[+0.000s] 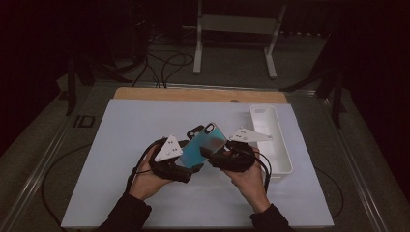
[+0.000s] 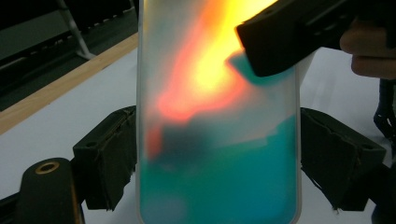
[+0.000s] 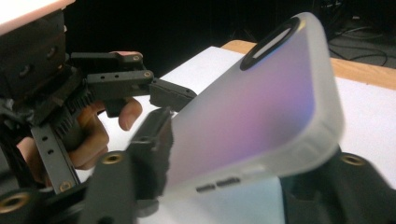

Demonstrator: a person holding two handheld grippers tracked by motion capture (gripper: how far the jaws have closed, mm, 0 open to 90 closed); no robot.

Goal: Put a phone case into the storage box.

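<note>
**Grippers share the phone: settle the second grip before anything moves**

Left gripper [image 1: 189,155] has its jaws clamped across the width of the teal phone in its frosted translucent case [image 1: 205,143]; in the left gripper view the black pads [image 2: 109,156] press flat on both long edges of the case [image 2: 217,140]. Right gripper [image 1: 216,153] comes in from the opposite side, and in its own view one pad [image 3: 156,149] sits against the case [image 3: 261,107] near the side-button cutouts while the other lies under the far edge. I judge it to be bearing on the case, though I cannot tell how firmly.

The phone hangs tilted above the white desk [image 1: 145,125], between the two grippers, camera end pointing away from my hands. A white oblong plastic tray [image 1: 270,140] lies just beyond the right gripper.

To do this handover well, I would hold the left gripper dead still and let the right one seat squarely on the long edges, not on a rounded corner, where the smooth case could squirt out. I would keep both wrists aligned so neither twists the case. Only once the right grip looks secure would I ease the left jaws apart.
</note>
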